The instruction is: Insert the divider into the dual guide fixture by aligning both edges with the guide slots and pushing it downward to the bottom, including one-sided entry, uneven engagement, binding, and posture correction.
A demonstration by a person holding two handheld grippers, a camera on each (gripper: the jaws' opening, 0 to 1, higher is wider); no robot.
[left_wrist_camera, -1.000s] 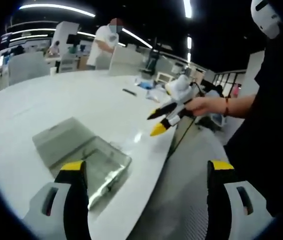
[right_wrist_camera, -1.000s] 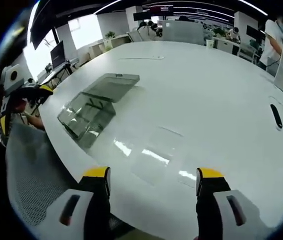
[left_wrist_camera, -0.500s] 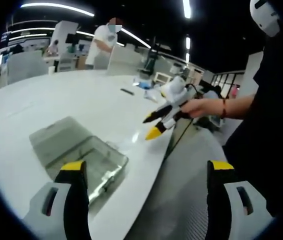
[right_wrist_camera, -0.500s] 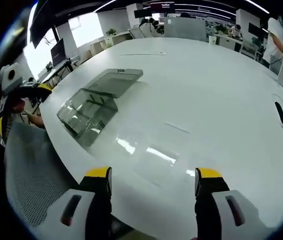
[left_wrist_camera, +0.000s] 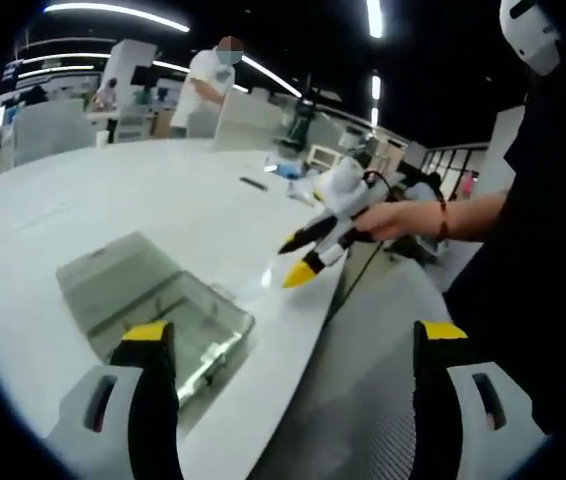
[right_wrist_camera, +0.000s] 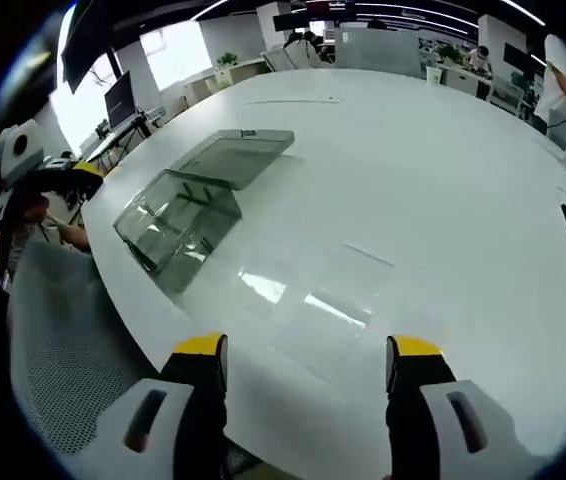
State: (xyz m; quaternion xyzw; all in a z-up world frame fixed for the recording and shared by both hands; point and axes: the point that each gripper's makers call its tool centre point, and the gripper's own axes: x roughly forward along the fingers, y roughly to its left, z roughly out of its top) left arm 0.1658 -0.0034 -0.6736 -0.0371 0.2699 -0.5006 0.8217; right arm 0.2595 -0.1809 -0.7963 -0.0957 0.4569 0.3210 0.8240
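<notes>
The big white table (right_wrist_camera: 443,180) carries the clear dual guide fixture (right_wrist_camera: 178,222) near its edge, with the flat divider (right_wrist_camera: 318,320) apart, just ahead of the right gripper (right_wrist_camera: 308,365). Both grippers gape empty; a person (left_wrist_camera: 203,90) stands beyond.

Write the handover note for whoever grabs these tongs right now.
Left tongs: open, holding nothing, above the table's near edge.
Right tongs: open, holding nothing, over the white table.
Clear fixture sits near the table edge, with a flat grey-tinted panel lying beside it, touching or nearly so. Another clear sheet, possibly the divider, lies flat in front of the right tongs.
Done: nothing gripped or inserted.
Left: pick up the divider, align both edges with the slots, push to the bottom.
</notes>
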